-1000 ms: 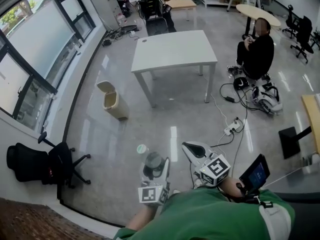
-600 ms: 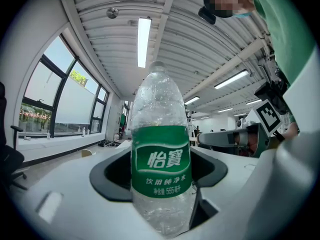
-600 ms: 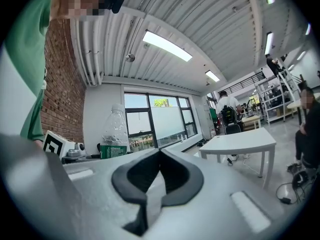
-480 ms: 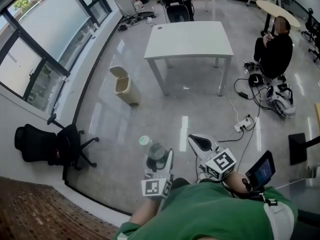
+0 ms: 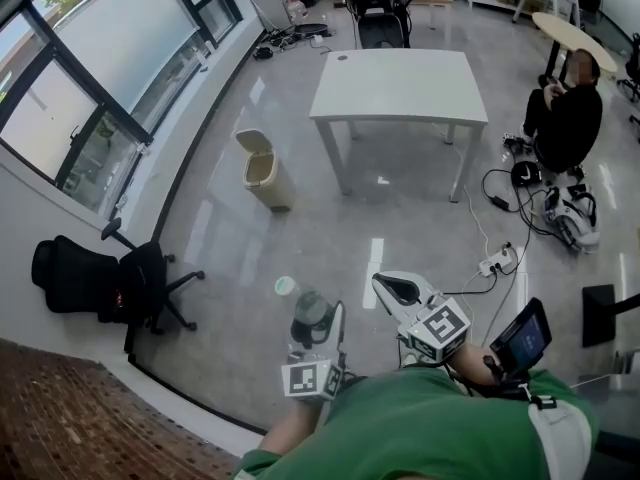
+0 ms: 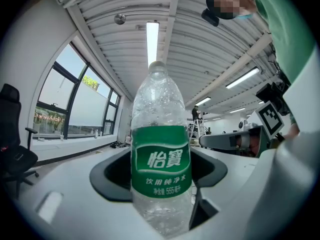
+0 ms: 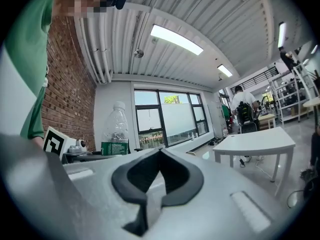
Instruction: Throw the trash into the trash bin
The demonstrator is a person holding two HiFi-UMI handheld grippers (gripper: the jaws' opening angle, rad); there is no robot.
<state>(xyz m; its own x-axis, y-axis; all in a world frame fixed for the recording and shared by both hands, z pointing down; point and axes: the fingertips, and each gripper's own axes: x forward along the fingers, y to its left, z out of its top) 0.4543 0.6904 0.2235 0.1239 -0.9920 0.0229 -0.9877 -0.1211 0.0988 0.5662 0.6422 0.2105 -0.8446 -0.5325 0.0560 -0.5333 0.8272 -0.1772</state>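
Polished grey floor (image 5: 330, 248); trash bin (image 5: 262, 171) stands well ahead of the jaws, slightly left. Left gripper (image 5: 315, 340) nearer, clamped on upright bottle (image 6: 161, 154). Right gripper (image 5: 392, 288) jaws together, empty.

You've got two grippers, left gripper (image 5: 312, 328) and right gripper (image 5: 392, 288), one bottle (image 6: 160, 154), one trash bin (image 5: 262, 171) at eleven o'clock, one white table (image 5: 400, 83) at twelve, one black office chair (image 5: 100, 278) at nine, one seated person (image 5: 570, 118) at two

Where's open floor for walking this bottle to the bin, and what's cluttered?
Bare floor runs from the left gripper and its bottle to the trash bin. Crowded on the right: cables and power strip beside the table.
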